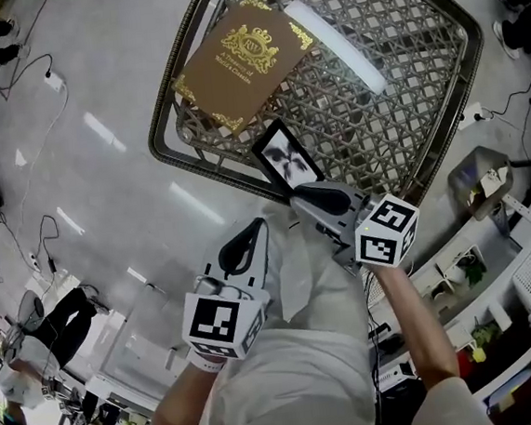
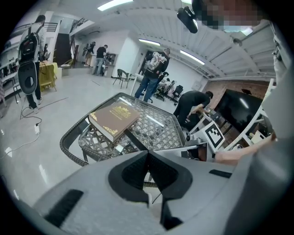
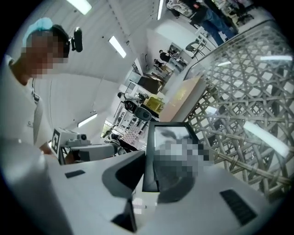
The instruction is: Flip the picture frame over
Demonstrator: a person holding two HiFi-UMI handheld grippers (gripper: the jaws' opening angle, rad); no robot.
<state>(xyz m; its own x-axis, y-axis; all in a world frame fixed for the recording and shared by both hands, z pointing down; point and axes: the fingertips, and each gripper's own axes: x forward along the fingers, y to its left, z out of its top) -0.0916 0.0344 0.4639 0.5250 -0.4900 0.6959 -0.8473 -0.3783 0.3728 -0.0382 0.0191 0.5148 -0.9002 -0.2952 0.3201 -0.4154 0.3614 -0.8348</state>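
Observation:
The picture frame (image 1: 284, 156) is black, with a dark print behind glass, picture side up. It lies tilted over the near edge of the wicker table (image 1: 165, 123). My right gripper (image 1: 303, 194) is shut on the frame's near end. In the right gripper view the frame (image 3: 149, 156) sits clamped between the jaws of the right gripper (image 3: 156, 172), above the table's lattice (image 3: 239, 92). My left gripper (image 1: 254, 230) hangs just left of it, off the table, with its jaws shut on nothing. The left gripper (image 2: 148, 155) points toward the table (image 2: 69, 137).
A brown book with gold print (image 1: 242, 61) lies on the far left of the tabletop, also seen as the book (image 2: 113, 120) in the left gripper view. Cables (image 1: 33, 80) trail over the floor at left. Shelves and bins (image 1: 524, 275) crowd the right. Several people (image 2: 151, 73) stand far off.

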